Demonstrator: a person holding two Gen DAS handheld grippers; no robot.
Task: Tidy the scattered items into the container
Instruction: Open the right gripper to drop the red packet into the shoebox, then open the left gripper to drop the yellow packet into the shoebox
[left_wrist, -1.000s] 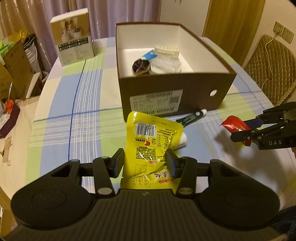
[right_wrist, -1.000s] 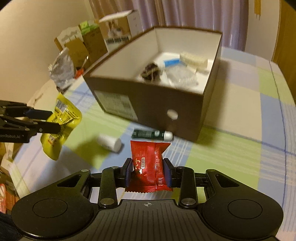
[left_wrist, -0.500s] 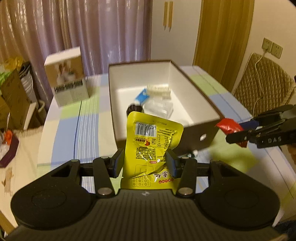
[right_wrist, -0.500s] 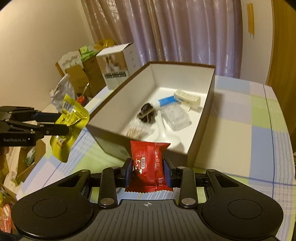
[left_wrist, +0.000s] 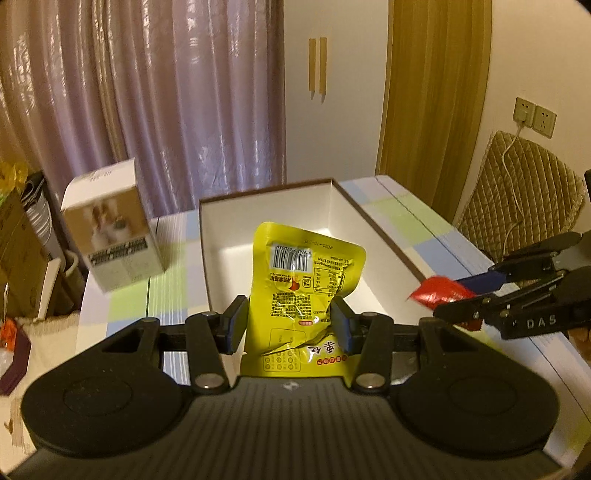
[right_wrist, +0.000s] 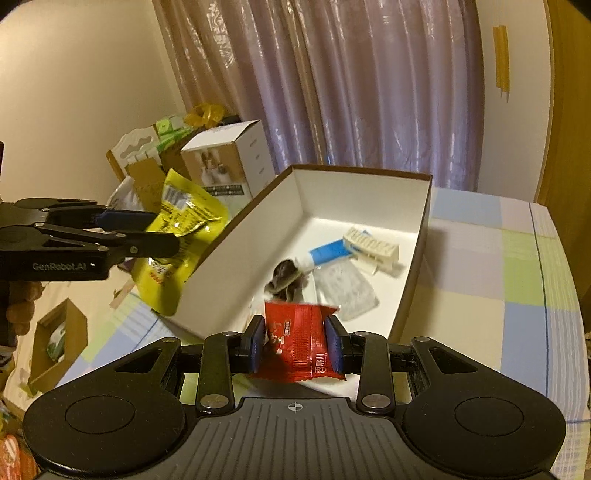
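My left gripper (left_wrist: 288, 323) is shut on a yellow snack pouch (left_wrist: 303, 284), held upright in the air in front of the open brown box (left_wrist: 384, 236). In the right wrist view the same pouch (right_wrist: 177, 240) hangs beside the box's left wall (right_wrist: 236, 251). My right gripper (right_wrist: 295, 341) is shut on a red snack packet (right_wrist: 297, 343), raised over the box's near edge. Seen from the left wrist, that gripper (left_wrist: 491, 295) and the red packet (left_wrist: 439, 297) sit just right of the box. Inside the box lie a dark packet (right_wrist: 286, 278), a blue-and-white tube (right_wrist: 330, 254), a white comb-like piece (right_wrist: 371, 245) and a clear bag (right_wrist: 343, 290).
A white carton (left_wrist: 114, 236) stands on the checked tablecloth (right_wrist: 498, 266) left of the box. Cardboard boxes and bags (right_wrist: 147, 173) crowd the floor on the left. A padded chair (left_wrist: 517, 192) stands to the right, curtains (left_wrist: 166, 92) behind.
Both grippers have risen and moved toward the box with their packets still gripped. The box's front wall and the tube and white roll on the table have dropped out of view.
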